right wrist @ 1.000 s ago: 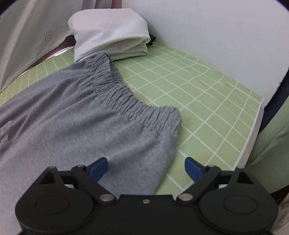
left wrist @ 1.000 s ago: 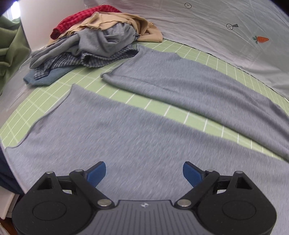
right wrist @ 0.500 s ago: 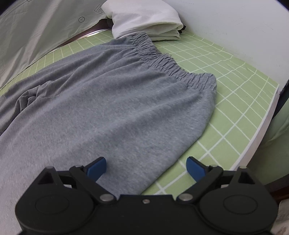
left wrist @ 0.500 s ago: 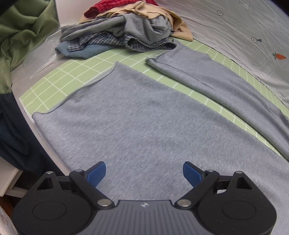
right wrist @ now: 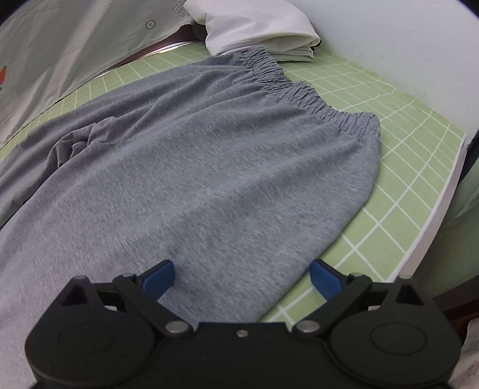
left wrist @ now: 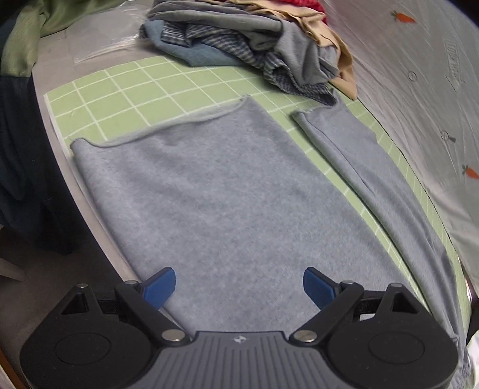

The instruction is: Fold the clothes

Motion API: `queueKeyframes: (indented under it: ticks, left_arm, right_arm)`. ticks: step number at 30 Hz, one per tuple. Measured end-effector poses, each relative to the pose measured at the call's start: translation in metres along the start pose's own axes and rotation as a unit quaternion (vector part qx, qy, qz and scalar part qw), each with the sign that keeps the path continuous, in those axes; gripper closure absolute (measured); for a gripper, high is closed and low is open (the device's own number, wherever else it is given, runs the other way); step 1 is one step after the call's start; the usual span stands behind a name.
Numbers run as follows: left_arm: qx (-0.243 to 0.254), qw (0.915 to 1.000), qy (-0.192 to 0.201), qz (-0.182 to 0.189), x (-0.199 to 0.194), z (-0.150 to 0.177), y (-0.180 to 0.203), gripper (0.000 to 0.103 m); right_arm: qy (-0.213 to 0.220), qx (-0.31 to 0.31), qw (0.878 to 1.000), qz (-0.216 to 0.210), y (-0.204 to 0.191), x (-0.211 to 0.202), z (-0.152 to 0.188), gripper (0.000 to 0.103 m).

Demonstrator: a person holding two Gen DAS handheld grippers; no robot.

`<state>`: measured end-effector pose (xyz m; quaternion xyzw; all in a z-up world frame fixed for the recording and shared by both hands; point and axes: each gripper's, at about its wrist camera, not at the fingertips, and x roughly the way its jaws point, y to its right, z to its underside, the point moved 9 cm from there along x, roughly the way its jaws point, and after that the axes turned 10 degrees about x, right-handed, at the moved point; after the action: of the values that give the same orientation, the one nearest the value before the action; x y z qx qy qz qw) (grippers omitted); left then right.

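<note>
The left claw has swung toward the leg ends of the grey pants, so both leg ends now sit right in front of it and the pile of clothes has slid from the left side of its view to the top right. The right claw has pulled back from the stretchy waistband, which now looks farther off. More of the pants and the folded white cloth shows in its view.
</note>
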<state>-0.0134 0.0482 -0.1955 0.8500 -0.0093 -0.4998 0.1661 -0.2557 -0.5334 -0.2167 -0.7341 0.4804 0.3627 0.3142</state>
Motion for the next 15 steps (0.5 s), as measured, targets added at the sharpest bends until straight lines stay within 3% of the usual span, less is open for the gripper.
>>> queueKeyframes:
  ticks: [11,15]
  left_arm:
    - [-0.057,0.9982,0.012,0.018,0.001,-0.047,-0.064,0.011]
    - [-0.052,0.9982,0.013,0.025,0.005,-0.061,-0.076,0.011]
  right_arm:
    - [-0.003,0.021,1.000,0.015,-0.025,-0.007,0.017,0.003]
    - [-0.003,0.035,0.999,0.023,-0.037,-0.011,0.025,0.002]
